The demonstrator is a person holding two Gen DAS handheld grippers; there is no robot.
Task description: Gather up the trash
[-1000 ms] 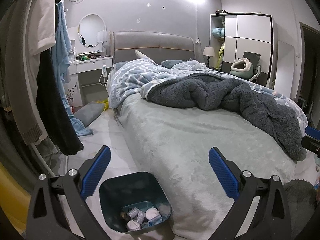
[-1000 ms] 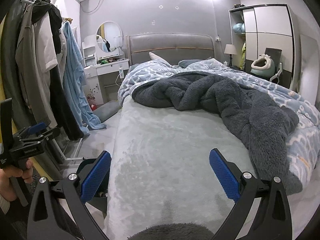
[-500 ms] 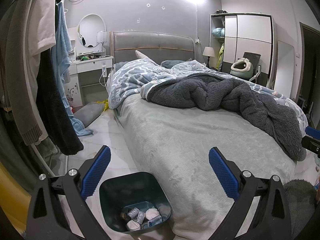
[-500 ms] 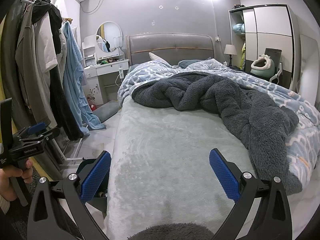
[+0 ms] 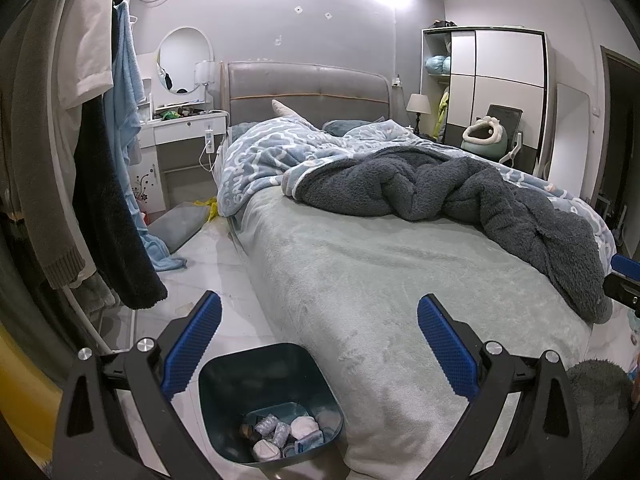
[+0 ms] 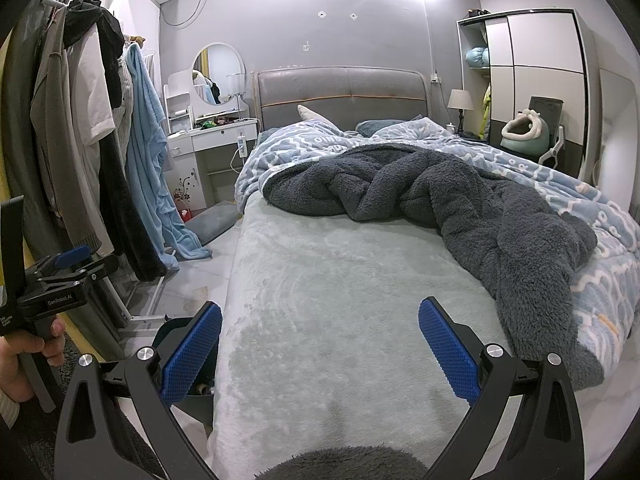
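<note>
Your left tongs [image 5: 318,320] stand wide apart and hold nothing; the same goes for your right tongs [image 6: 320,320], their blue pads [image 6: 448,350] spread over the foot of the bed [image 6: 340,280]. The bin [image 5: 272,368] sits on the floor just below and between the left tongs' fingers, nearer the left one, its side against the bed's edge. Inside it lies the trash [image 5: 280,434]: several crumpled white wads and small wrappers gathered at the bottom. From the right tongs you see only a dark sliver of the bin [image 6: 172,330] behind the left finger, down beside the mattress. Ahead of both tongs the grey-green sheet is bare, and further ahead a dark fleece blanket [image 6: 440,200] is heaped across a blue patterned quilt [image 6: 600,248]. To the left of the tongs, clothes [image 5: 100,160] hang on a rack over the tiled floor [image 5: 216,268]. Your left hand [image 6: 20,364] shows at the left edge of the right view, wrapped round the handle of the other tool. No loose trash can be made out on the bed or the floor.
</note>
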